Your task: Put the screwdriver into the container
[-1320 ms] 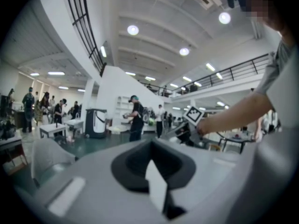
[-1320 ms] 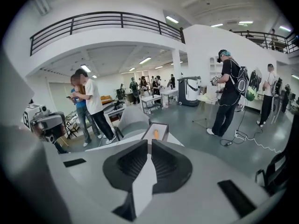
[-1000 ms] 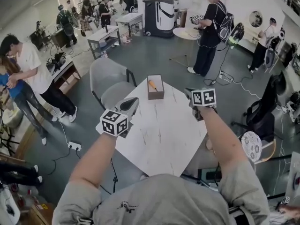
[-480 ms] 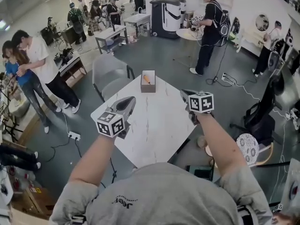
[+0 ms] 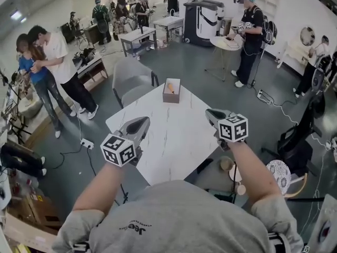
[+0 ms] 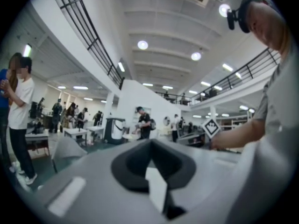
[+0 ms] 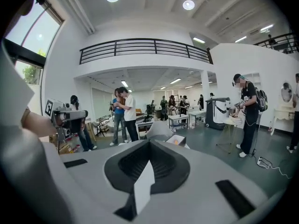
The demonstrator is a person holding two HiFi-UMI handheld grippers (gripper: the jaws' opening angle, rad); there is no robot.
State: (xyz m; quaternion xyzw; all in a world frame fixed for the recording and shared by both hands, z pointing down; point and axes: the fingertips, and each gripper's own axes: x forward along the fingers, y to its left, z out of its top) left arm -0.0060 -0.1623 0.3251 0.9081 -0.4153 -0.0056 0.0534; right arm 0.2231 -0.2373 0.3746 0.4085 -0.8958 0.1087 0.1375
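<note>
Jaws of your left gripper [image 5: 142, 122] are pressed together with nothing between them. Same on your right gripper [image 5: 210, 112]: closed tight, empty. The left hangs over the near left part of the white marbled tabletop [image 5: 176, 138], the right at its right edge, and the two are well apart. Against a second ago, both have pulled back toward you and away from the small brown open-topped box container [image 5: 171, 99], which stands at the far end of the tabletop, well clear of either gripper. The orange-handled screwdriver [image 5: 170, 86] lies inside that container, its handle showing against the inner wall. Judging from this, the drop-in looks done and you're just retreating, with nothing left to grasp. A grey chair [image 5: 129, 78] sits just beyond the far corner, untouched.
</note>
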